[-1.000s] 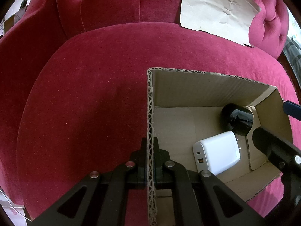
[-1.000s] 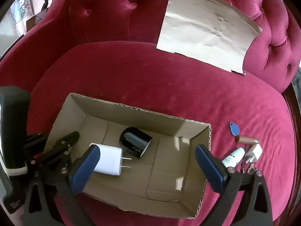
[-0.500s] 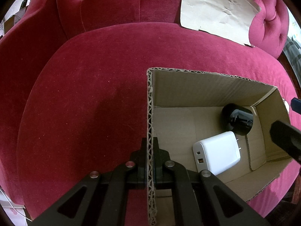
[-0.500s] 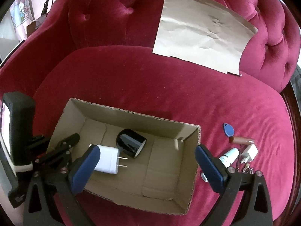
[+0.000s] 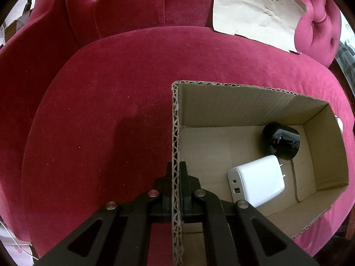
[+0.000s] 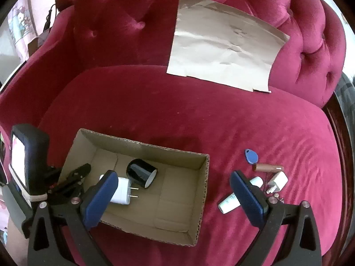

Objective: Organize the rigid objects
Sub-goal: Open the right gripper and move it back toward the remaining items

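Observation:
An open cardboard box (image 5: pixel 239 102) (image 6: pixel 142 145) rests on a red velvet sofa seat. Inside lie a white charger (image 5: pixel 257 180) (image 6: pixel 121 190) and a black cylindrical adapter (image 5: pixel 281 140) (image 6: pixel 141 173). My left gripper (image 5: pixel 177 166) (image 6: pixel 85 168) is shut on the box's left wall. My right gripper (image 6: pixel 175 181) hangs open above the box's right end, nothing between its blue pads (image 6: pixel 248 196). To the right on the seat lie a blue key fob (image 6: pixel 251 156), a brown stick (image 6: pixel 267 168), a small white plug (image 6: pixel 277 181) and a white tube (image 6: pixel 229 201).
A creased sheet of brown paper (image 6: pixel 224 46) (image 5: pixel 257 11) leans on the tufted sofa back. The sofa's dark wooden edge (image 6: pixel 339 133) runs along the right. Small metal bits lie beside the white plug.
My right gripper has lifted and drawn back to the right, leaving the left wrist view; the box and small items now sit further left and lower in its view. The left gripper kept still.

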Demonstrator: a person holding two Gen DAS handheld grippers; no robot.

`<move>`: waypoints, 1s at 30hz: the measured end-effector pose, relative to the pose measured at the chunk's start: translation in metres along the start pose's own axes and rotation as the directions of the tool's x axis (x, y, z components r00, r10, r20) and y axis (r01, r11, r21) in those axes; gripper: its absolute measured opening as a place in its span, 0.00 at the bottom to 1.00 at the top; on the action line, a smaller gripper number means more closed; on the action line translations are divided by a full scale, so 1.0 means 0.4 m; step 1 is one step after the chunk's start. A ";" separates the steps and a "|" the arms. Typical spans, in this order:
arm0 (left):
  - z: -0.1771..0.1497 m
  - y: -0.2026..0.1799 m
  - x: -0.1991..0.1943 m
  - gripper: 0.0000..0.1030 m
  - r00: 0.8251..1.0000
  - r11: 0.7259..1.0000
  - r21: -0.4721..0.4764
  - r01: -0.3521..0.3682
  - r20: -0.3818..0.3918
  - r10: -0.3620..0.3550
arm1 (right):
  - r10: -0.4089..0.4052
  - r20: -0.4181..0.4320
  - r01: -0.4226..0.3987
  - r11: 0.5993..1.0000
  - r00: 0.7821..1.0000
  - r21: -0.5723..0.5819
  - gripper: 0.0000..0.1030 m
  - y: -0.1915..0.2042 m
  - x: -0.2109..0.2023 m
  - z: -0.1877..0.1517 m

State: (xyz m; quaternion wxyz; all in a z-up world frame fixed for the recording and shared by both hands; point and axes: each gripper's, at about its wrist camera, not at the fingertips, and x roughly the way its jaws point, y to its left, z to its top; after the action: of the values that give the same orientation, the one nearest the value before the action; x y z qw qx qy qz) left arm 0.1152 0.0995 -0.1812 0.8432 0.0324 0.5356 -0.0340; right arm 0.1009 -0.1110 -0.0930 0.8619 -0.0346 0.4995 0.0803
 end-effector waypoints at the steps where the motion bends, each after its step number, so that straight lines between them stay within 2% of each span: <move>1: 0.000 0.000 0.000 0.03 1.000 1.000 0.000 0.000 0.000 0.000 | -0.003 0.001 0.003 1.000 1.000 0.003 1.00 -0.004 -0.003 0.002; 15: 0.000 -0.005 0.002 0.03 1.000 1.000 -0.002 -0.008 -0.002 0.008 | -0.076 0.013 0.076 0.997 0.997 0.018 1.00 -0.114 -0.032 0.036; 30: 0.000 -0.006 0.003 0.03 1.000 1.000 -0.002 -0.012 -0.002 0.012 | -0.176 -0.029 0.179 0.971 0.984 0.157 1.00 -0.338 -0.028 0.009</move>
State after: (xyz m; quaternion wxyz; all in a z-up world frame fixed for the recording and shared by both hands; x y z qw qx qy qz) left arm 0.1155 0.0969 -0.1823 0.8429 0.0350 0.5362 -0.0282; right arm 0.1219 -0.2448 -0.0844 0.8619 -0.0111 0.5057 -0.0373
